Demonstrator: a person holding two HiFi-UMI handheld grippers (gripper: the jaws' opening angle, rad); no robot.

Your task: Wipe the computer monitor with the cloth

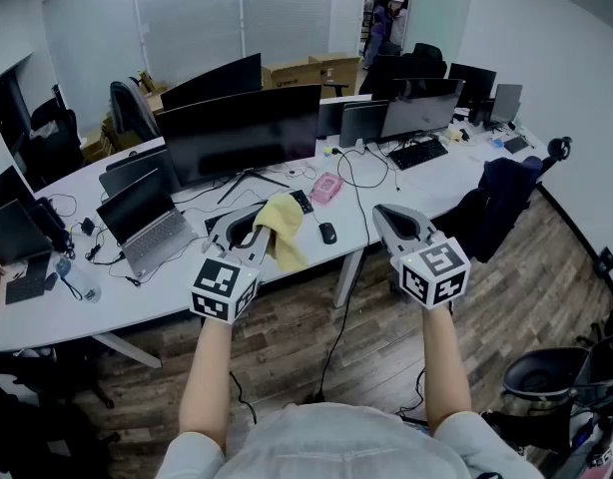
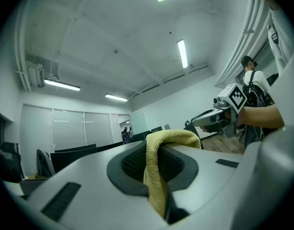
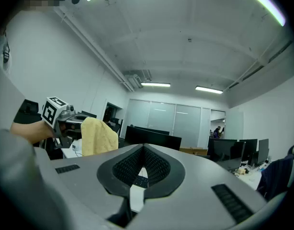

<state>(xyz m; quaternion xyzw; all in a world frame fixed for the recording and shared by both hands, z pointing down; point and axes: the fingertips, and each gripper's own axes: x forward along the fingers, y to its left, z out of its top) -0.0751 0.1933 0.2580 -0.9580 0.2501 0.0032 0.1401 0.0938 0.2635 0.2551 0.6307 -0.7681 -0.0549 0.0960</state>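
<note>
A yellow cloth [image 1: 280,226] hangs from my left gripper [image 1: 255,230], which is shut on it above the front edge of the white desk [image 1: 167,292]. Seen from the left gripper view, the cloth [image 2: 161,174] is pinched between the jaws and folds over the top. The wide black monitor [image 1: 239,131] stands on the desk just beyond, dark and facing me. My right gripper [image 1: 384,211] hovers to the right over the desk corner, shut with nothing in it. In the right gripper view the cloth [image 3: 98,136] and the monitor [image 3: 152,139] show beyond the closed jaws of the right gripper [image 3: 143,150].
An open laptop [image 1: 147,223] sits left of the monitor. A mouse [image 1: 328,233], a pink object [image 1: 326,188] and cables lie near its stand. More monitors [image 1: 421,108] and a keyboard [image 1: 418,153] are to the right. A chair draped with a dark jacket [image 1: 501,196] stands by the desk's right side.
</note>
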